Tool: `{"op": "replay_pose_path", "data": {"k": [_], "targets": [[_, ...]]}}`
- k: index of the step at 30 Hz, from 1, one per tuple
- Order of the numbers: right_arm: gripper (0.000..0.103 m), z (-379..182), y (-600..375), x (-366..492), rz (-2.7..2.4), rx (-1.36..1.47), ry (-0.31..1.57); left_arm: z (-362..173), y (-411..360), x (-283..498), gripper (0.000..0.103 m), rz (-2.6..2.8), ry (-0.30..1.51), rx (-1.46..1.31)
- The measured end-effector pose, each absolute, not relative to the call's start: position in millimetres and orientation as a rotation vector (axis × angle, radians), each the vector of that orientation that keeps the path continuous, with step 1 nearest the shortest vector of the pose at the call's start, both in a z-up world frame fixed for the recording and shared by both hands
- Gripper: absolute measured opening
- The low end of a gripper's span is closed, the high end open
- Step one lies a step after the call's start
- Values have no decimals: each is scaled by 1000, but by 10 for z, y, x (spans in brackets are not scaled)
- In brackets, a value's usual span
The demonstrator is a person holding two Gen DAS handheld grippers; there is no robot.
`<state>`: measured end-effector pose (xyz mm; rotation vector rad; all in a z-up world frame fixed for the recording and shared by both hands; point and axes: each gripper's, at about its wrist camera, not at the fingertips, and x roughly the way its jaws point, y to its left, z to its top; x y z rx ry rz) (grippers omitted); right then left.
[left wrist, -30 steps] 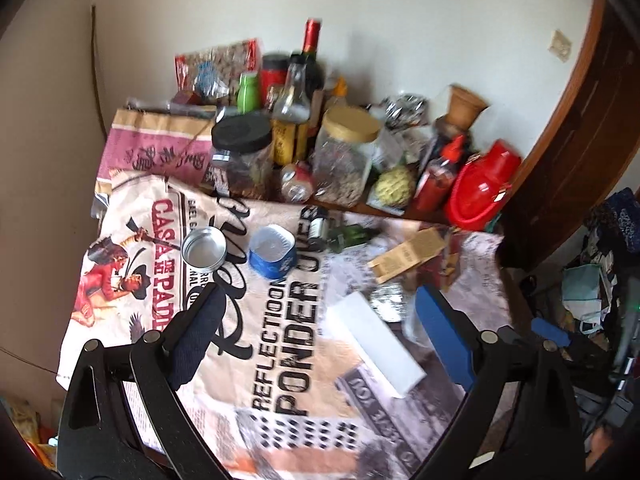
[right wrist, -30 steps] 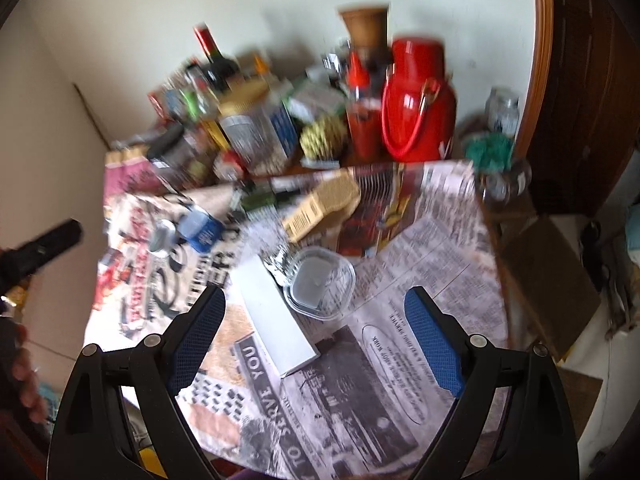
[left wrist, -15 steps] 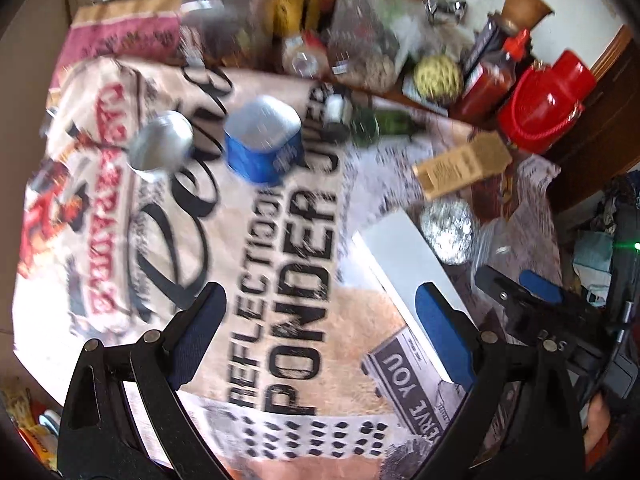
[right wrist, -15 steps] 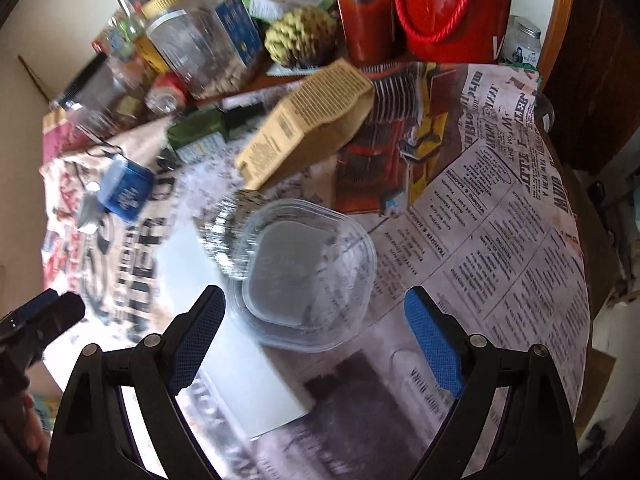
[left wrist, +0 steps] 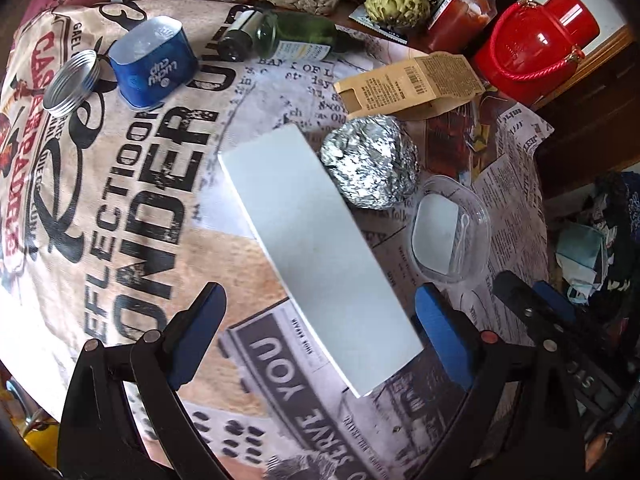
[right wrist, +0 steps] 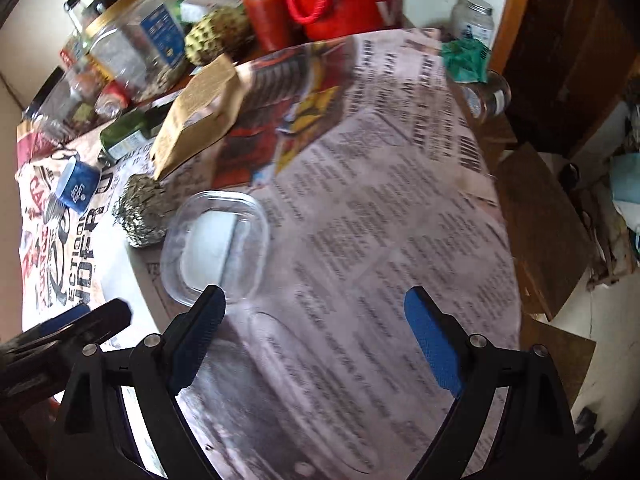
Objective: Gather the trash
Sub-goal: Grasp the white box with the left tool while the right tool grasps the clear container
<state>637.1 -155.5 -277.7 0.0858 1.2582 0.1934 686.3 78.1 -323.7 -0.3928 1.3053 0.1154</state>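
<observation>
Left gripper [left wrist: 320, 336] spread wide, holding nothing, poised above the near end of the white flat box [left wrist: 316, 248] on the newspaper-print tablecloth [left wrist: 132, 208]. Box lying flat, long axis running diagonally from the near right, between the two blue pads, away toward the far left; near end just inside the jaw gap, far end well beyond it. Crumpled foil ball [left wrist: 370, 162] touching or just beside the box's right edge; clear plastic container [left wrist: 448, 232] to the right of that, apart from the box. Right gripper [right wrist: 316, 336] likewise wide and unladen, clear container [right wrist: 216, 246] just ahead of its left pad, foil ball [right wrist: 142, 210] further left. Judged: left nearer the box, right nearer the container. Brown carton [left wrist: 412, 84], blue cup [left wrist: 154, 64] and green bottle [left wrist: 296, 36] lying farther back, out of immediate reach. Right view motion-blurred; print and container rim indistinct. Box thickness and any contact of pads with the table not determinable. Box largely hidden in the right view.
</observation>
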Motion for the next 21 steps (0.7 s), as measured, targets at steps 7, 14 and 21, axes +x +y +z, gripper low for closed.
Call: {"op": "replay_pose_path", "data": {"k": [7, 14, 21], "targets": [[71, -2893, -1571, 6453, 235, 137, 1273, -3331, 759, 6803, 96, 157, 1289, -330], [48, -2906, -1160, 6514, 249, 66, 1227, -3289, 1132, 6683, 97, 205, 1288, -299], [30, -2929, -932, 6541, 242, -20, 1168, -3264, 1552, 6593, 97, 251, 1295, -338]]}}
